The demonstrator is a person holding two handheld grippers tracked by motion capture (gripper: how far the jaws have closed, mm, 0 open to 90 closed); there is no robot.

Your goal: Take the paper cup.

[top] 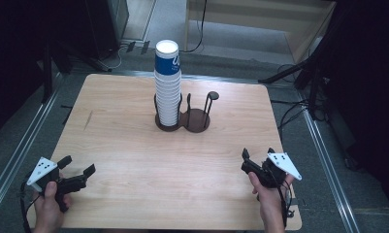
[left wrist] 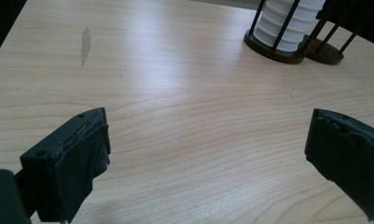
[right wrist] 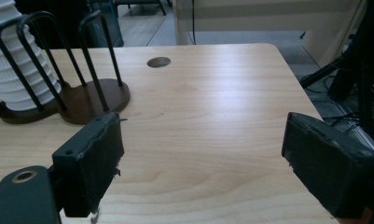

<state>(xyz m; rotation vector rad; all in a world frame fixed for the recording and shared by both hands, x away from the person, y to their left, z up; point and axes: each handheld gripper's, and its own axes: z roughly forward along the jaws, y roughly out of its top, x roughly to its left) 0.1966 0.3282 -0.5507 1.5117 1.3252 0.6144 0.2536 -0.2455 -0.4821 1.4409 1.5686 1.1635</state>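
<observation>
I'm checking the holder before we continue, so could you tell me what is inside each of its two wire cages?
The left cage of the holder holds a tall stack of paper cups, white with a blue top cup. The right cage stands empty. The stack covers the base beneath it.

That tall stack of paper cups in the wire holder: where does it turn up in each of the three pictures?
High view: the stack of cups stands upright at the table's far middle, in the left ring of the two-ring holder.
Left gripper view: top right corner, lower cups behind black wires.
Right gripper view: far left edge.
Shared landmark: the holder's empty brown base beside the cups.
</observation>
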